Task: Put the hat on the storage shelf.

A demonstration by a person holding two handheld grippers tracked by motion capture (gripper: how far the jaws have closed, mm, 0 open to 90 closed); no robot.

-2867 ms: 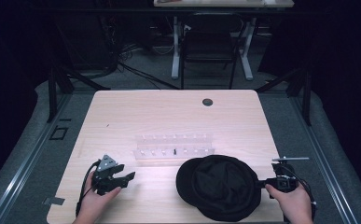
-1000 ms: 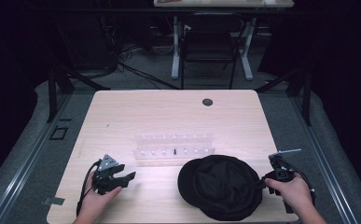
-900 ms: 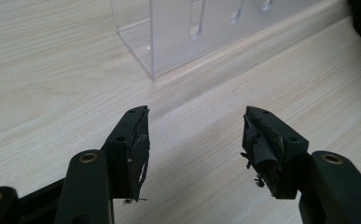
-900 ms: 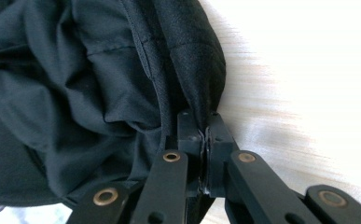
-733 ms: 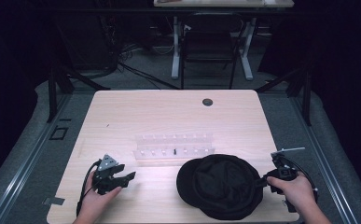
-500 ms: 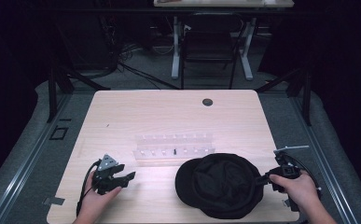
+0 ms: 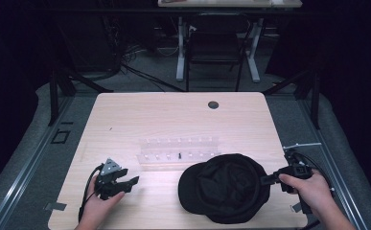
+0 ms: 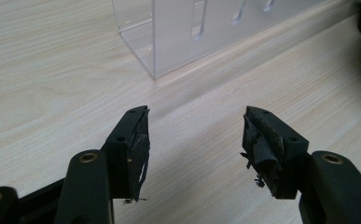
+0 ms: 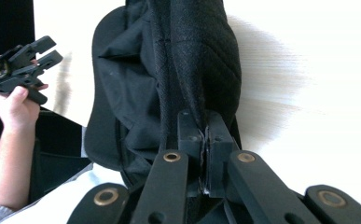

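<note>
Black fabric dominates the lower right of the high view, where a black cap (image 7: 226, 188) lies inside-up on the wooden table (image 7: 173, 120), its brim toward the left. The right gripper (image 7: 268, 179), held by the person's right hand (image 7: 307, 184) at the lower right of the frame, is clenched on the cap's rim; in the right gripper view its jaws stand pressed together with a fold of the cap (image 9: 169, 70) running up between them. Compared with moments ago, the cap has slid a little toward the left and lower part of the frame and the right hand has dropped toward the table's near edge, which suggests the cap is being dragged and repositioned by that pinch and not lifted. The left gripper (image 7: 128, 182), in the left hand (image 7: 99, 203) at the lower left, has not moved and is released, its jaws spread wide over bare wood in the left gripper view. A clear acrylic rack (image 7: 179, 148) sits at the centre, just above the cap, and appears undisturbed.
</note>
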